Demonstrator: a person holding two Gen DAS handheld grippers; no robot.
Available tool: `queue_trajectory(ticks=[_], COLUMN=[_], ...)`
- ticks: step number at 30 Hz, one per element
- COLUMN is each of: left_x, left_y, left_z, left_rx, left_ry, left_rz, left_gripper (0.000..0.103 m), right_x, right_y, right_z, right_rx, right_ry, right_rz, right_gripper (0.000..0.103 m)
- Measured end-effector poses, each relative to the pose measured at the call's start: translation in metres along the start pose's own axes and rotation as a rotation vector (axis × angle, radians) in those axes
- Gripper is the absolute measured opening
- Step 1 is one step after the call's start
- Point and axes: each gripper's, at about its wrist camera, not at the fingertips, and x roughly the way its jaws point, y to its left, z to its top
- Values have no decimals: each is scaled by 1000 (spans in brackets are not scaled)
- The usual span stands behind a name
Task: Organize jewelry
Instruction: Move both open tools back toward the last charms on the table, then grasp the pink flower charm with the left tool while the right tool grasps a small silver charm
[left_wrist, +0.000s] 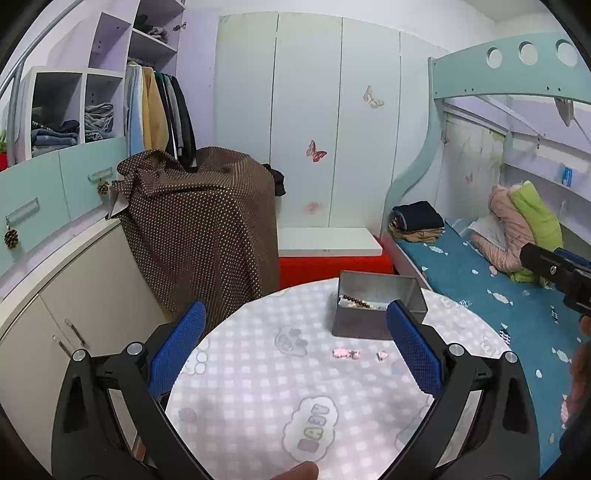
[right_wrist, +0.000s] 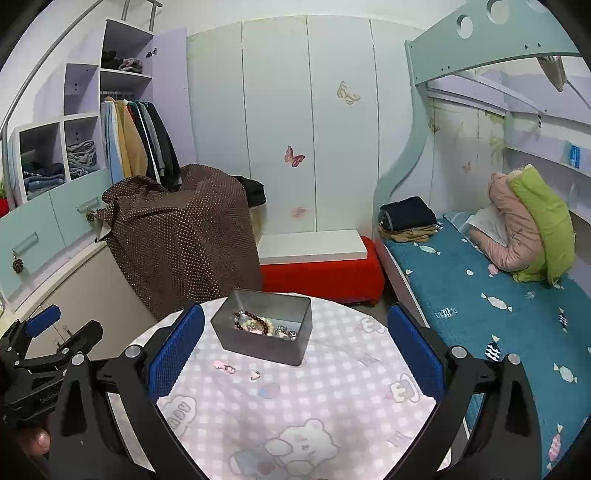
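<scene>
A grey metal box (left_wrist: 373, 325) (right_wrist: 258, 343) stands at the far side of the round checked table (left_wrist: 258, 406) (right_wrist: 332, 406). It holds a brown bead bracelet (right_wrist: 251, 320) and other jewelry. Two small pink pieces lie loose on the cloth in front of it: a pink ornament (left_wrist: 345, 353) (right_wrist: 223, 366) and a smaller one (left_wrist: 381, 355) (right_wrist: 255, 375). My left gripper (left_wrist: 295, 325) is open and empty, above the near table. My right gripper (right_wrist: 295, 325) is open and empty, facing the box. The left gripper also shows at the left edge of the right wrist view (right_wrist: 44, 336).
A brown dotted cloth (left_wrist: 199, 221) covers furniture behind the table. A red bench (right_wrist: 321, 273) with a white board sits by the wardrobe. A bed with a blue cover (right_wrist: 480, 302) runs along the right. Cabinets (left_wrist: 55, 295) stand at left.
</scene>
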Motion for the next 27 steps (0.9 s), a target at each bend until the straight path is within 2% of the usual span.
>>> queue_trajectory(ticks=[7,12,27], left_x=[7,28,166], left_y=[0,-7,-39], left_z=[-11,-22,-66], left_rx=[13,31,80], left_ry=[24,77,345], left_rz=[-5,-21,-81], left_gripper=[98,98,98], right_x=[5,24,76], right_y=[4,7,-5], right_z=[-5,-16,-53], right_rx=[-11,-22,-18], right_ry=[13,75,253], right_rz=[-7,-8,-19], right_gripper=[96,96,96])
